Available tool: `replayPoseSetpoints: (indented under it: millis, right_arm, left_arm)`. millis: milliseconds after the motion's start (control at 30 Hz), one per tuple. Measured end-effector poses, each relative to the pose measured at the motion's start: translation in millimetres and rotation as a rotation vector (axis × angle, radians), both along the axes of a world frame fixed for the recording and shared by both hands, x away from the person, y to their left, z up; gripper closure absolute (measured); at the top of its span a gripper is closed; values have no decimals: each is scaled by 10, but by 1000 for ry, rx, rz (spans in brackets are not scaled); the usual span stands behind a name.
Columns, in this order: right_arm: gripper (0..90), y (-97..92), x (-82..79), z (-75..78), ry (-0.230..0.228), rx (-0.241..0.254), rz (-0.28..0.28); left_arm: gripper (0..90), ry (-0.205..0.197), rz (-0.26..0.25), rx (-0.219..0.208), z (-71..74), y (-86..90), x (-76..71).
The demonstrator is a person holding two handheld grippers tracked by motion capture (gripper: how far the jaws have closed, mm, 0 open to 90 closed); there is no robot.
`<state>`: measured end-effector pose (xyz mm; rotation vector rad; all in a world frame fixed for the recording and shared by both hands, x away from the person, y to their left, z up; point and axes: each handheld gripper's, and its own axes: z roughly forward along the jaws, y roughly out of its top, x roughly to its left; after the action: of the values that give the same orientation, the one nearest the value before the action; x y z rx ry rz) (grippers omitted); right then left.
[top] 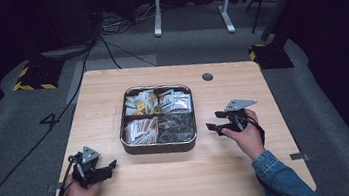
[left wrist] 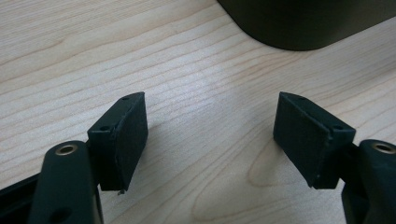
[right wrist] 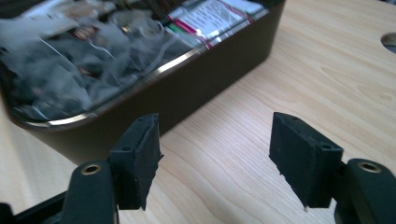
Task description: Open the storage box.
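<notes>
Probably light and crinkly, the packets in the divided tin mid-worktop should be pinched by one loose edge, with both left tongs and right tongs gaping empty beside it.

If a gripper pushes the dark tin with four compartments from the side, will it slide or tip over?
The tin looks low and wide, so it would probably slide on the smooth wooden table rather than tip. Its packets look light and loose, so they may shift.
</notes>
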<state>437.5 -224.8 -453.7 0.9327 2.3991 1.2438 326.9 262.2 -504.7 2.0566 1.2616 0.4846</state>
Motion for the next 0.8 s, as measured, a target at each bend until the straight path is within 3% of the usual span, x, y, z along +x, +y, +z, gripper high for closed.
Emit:
replayPoseSetpoints:
  millis: [267, 533, 800]
  right_arm:
    - [347, 152, 28, 214, 7, 79, 65]
    - [346, 439, 45, 435, -26, 18, 134]
    - [345, 643, 155, 606, -19, 12, 174]
  left_arm:
    - [270, -1, 11, 2, 2, -10, 34]
    - [281, -1, 19, -5, 3, -3, 86]
    - [287, -4, 41, 0, 1, -32, 106]
